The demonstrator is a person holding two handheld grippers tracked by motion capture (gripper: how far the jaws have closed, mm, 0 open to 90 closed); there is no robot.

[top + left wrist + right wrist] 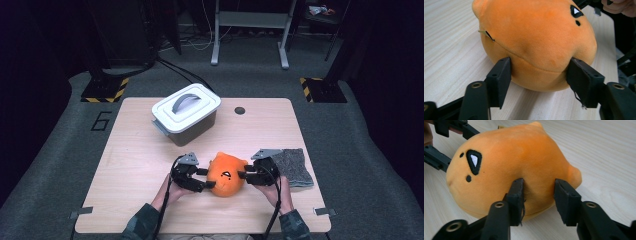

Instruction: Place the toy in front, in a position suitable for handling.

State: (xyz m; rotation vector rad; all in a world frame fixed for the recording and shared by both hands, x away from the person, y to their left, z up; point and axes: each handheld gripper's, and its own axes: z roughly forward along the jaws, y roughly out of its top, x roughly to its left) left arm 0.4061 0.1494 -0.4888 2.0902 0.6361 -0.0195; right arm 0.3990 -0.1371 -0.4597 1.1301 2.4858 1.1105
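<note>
An orange plush toy (227,175) with a black stitched face lies on the wooden table (135,150) near its front edge. My left gripper (206,178) comes in from the toy's left. In the left gripper view its jaws press into both sides of the toy (536,37) at its lower end, so the left gripper (540,72) is shut on it. My right gripper (242,175) comes in from the toy's right. In the right gripper view the right gripper (537,192) pinches a fold of the toy (511,157) between its jaws. The toy rests on the table.
A white lidded bin (186,111) with a grey handle stands behind the toy at the table's back. A grey cloth (294,166) lies flat just right of my right hand. A small dark hole (240,110) sits near the table's far edge.
</note>
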